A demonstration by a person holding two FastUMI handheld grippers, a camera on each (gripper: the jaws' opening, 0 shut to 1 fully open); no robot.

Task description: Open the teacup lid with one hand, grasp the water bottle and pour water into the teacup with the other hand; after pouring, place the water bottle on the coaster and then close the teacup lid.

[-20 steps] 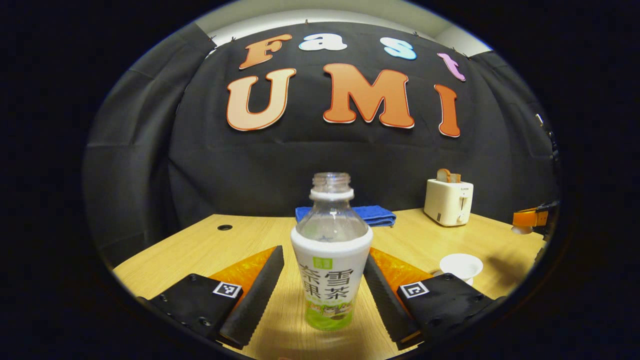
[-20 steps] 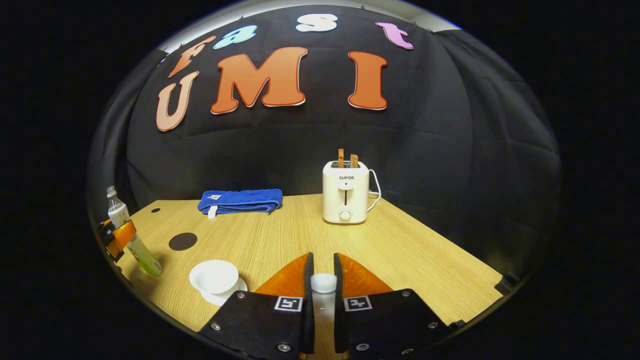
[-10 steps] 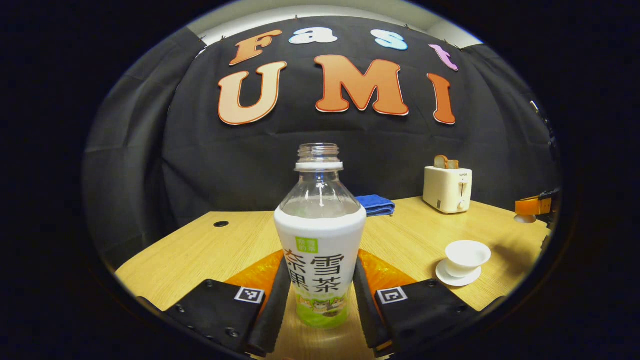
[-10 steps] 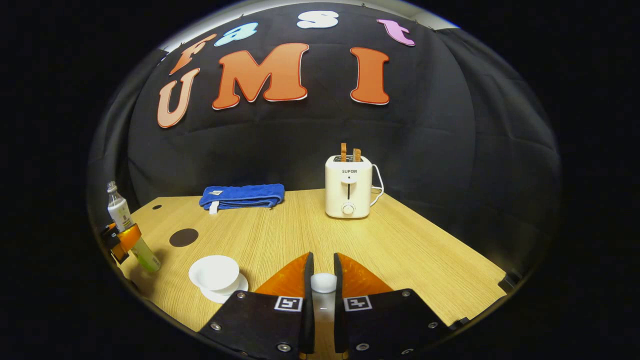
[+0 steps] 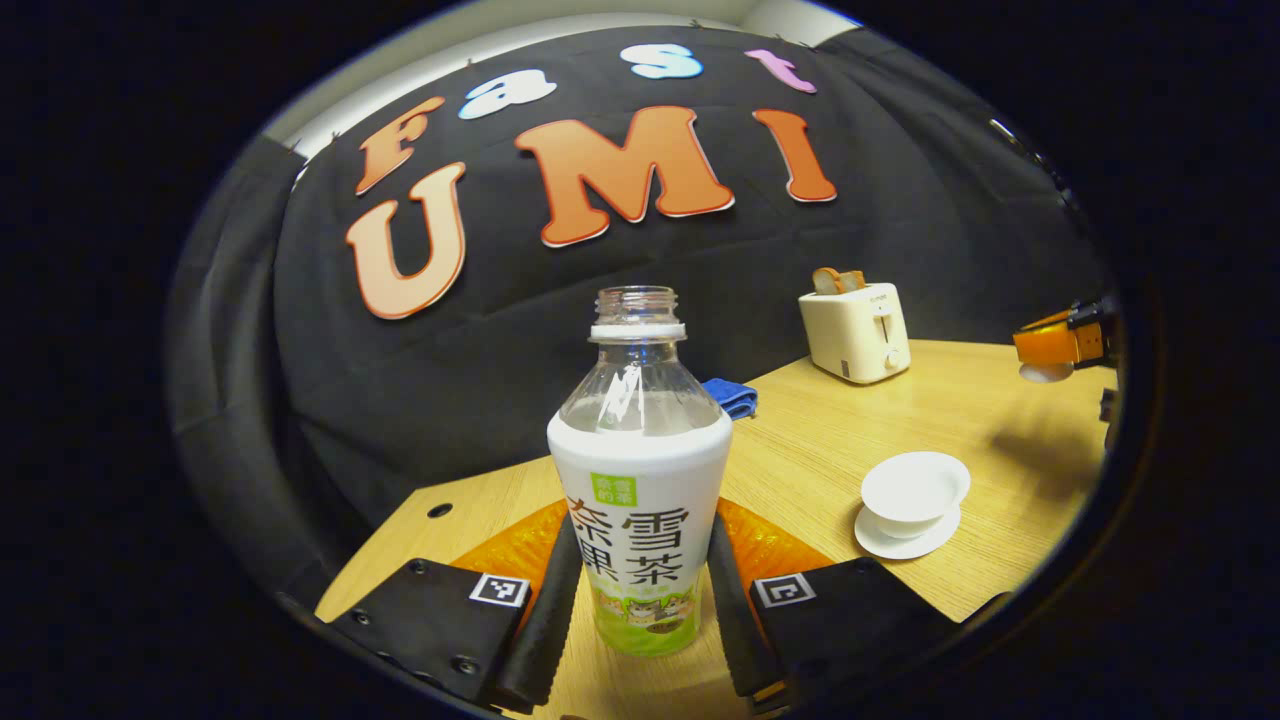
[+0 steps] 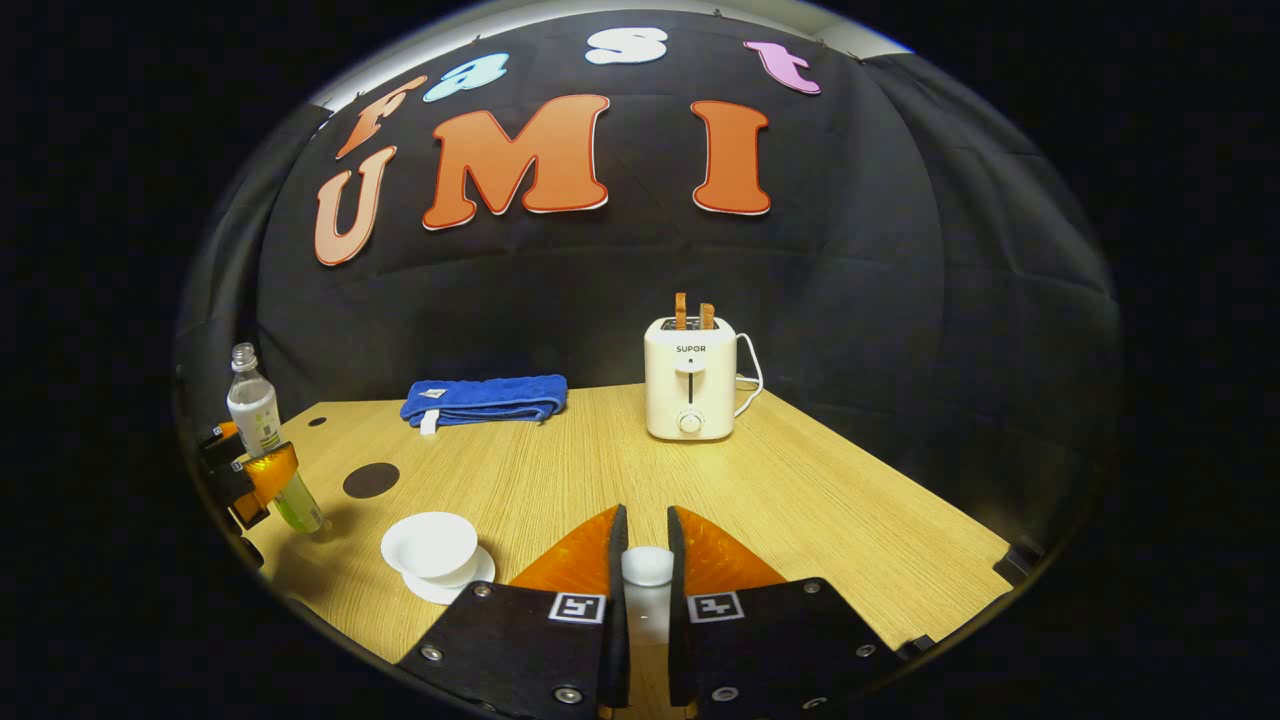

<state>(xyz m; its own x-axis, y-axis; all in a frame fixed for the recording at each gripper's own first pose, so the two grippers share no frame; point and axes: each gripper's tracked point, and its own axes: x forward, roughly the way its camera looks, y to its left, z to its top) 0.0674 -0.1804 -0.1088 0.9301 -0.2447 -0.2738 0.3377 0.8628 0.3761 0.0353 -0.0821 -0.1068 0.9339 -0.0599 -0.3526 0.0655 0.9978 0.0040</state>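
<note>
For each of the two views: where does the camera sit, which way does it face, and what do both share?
Left gripper view: rides the left hand-held gripper, facing the booth wall; its fingers clamp the water bottle.
Right gripper view: rides the right hand-held gripper, facing the toaster; its fingers pinch the teacup lid.
Shared: teacup, toaster, blue towel, wooden table.

Both views are sharp at centre, evenly lit from overhead — the wooden table (image 6: 780, 470) glows warm while the dark backdrop soaks up light. A soft sheen runs across the tabletop near the toaster (image 5: 856, 330) in the left gripper view. Soft shadows sit under the teacup (image 5: 912, 495) and beside the water bottle (image 6: 262, 440). Small glints on the bottle's clear shoulder (image 5: 630, 385). Fisheye bending is strong — table edges curve, and the rims darken and smear slightly.
</note>
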